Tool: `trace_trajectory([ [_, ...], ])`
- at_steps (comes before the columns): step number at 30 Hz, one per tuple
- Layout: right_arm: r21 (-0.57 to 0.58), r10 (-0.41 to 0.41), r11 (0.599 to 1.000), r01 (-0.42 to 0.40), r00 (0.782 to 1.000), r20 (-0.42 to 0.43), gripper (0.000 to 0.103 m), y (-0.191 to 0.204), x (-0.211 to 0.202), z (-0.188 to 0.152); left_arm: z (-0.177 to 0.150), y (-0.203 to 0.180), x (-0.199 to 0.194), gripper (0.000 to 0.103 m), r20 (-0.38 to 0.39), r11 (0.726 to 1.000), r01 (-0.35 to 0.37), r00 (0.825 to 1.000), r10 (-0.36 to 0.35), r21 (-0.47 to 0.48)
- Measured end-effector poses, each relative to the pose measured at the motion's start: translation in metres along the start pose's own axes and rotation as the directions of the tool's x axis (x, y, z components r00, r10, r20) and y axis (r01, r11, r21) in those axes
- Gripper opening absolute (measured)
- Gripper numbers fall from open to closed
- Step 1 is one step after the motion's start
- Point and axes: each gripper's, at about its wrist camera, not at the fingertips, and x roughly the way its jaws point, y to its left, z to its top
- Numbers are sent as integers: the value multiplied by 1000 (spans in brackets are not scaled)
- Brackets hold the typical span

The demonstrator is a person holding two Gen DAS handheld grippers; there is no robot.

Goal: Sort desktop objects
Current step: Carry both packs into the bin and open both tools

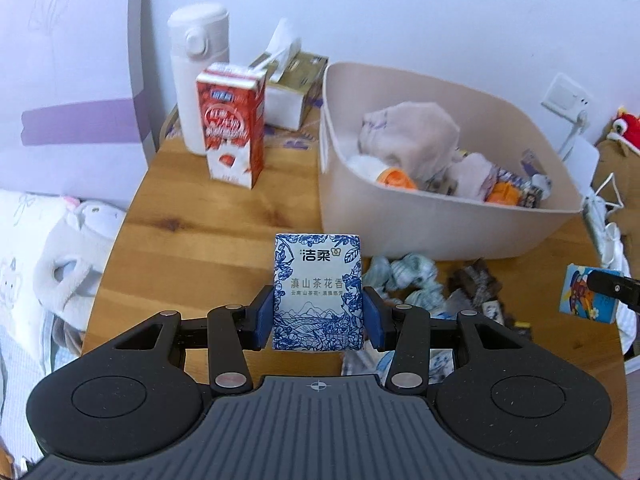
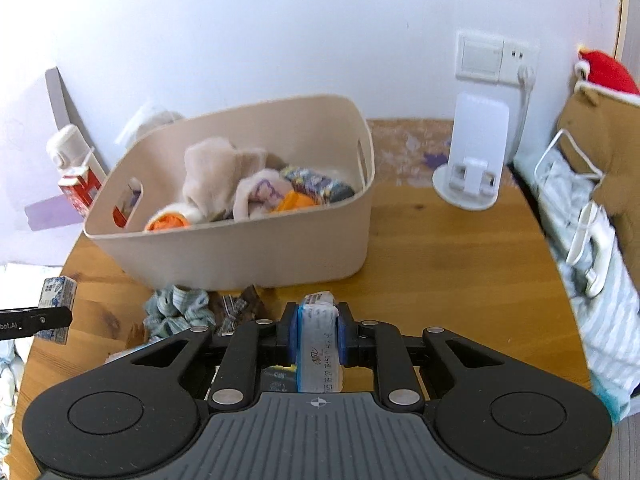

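My left gripper (image 1: 318, 316) is shut on a blue-and-white tissue pack (image 1: 318, 280), held upright above the round wooden table (image 1: 192, 216), in front of the beige bin (image 1: 432, 220). The pack and the left finger also show at the left edge of the right wrist view (image 2: 58, 294). My right gripper (image 2: 318, 334) is shut on a small colourful tissue pack (image 2: 320, 344), seen edge-on; it shows in the left wrist view (image 1: 584, 292) at the far right. The bin (image 2: 240, 248) holds socks, orange items and snack packets.
A red milk carton (image 1: 232, 124), a white flask (image 1: 198, 76) and a tissue box (image 1: 292, 80) stand at the back left. A blue-green scrunchie (image 2: 176, 312) and a dark wrapper (image 2: 240, 306) lie in front of the bin. A white phone stand (image 2: 472, 156) stands at the back right.
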Motion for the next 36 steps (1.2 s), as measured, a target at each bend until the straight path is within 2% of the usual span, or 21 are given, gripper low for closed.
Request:
trace_trajectory([
  [11, 25, 22, 999, -25, 995, 100, 17, -8, -24, 37, 32, -9, -25, 46, 95, 1000, 3, 995, -3, 5],
  [23, -32, 54, 998, -48, 979, 199, 17, -4, -22, 96, 88, -43, -27, 46, 185, 999, 11, 982, -21, 52],
  [29, -47, 85, 996, -77, 974, 211, 17, -3, -8, 119, 105, -66, -10, 46, 177, 997, 13, 984, -25, 70],
  [36, -93, 133, 988, -120, 979, 156, 17, 0, 25, 124, 110, -91, 25, 46, 120, 992, -1, 993, -14, 125],
])
